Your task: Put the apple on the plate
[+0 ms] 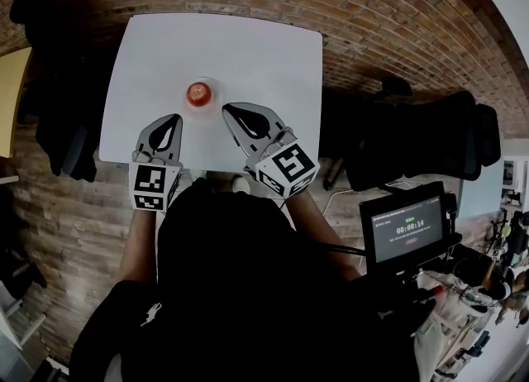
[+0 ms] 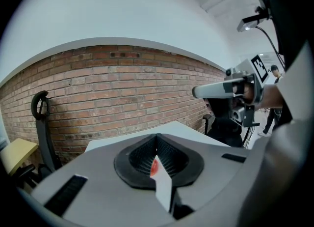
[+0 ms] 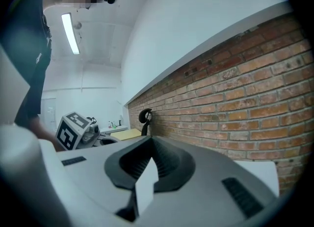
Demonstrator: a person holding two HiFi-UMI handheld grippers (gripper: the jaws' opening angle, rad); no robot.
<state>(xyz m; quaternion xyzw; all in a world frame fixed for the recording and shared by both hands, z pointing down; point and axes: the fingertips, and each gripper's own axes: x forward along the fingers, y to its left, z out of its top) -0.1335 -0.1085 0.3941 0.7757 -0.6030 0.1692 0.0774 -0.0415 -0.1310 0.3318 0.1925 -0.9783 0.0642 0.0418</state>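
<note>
A red apple (image 1: pixel 198 93) sits on a small pale plate (image 1: pixel 214 84) in the middle of the white table (image 1: pixel 248 50). My left gripper (image 1: pixel 175 116) hovers just left of and nearer than the plate, its jaws shut and empty. My right gripper (image 1: pixel 225 108) is close to the plate's near right edge, also shut with nothing in it. In the left gripper view the jaws (image 2: pixel 157 135) meet at a point, and a sliver of the apple (image 2: pixel 153 167) shows through a gap. The right gripper view shows closed jaws (image 3: pixel 151 137) aimed at the brick wall.
Black office chairs (image 1: pixel 413 140) stand right of the table, and a dark chair with a jacket (image 1: pixel 58 107) stands to the left. A monitor with a timer (image 1: pixel 407 227) is at the near right. A yellow table (image 1: pixel 12 83) is at far left.
</note>
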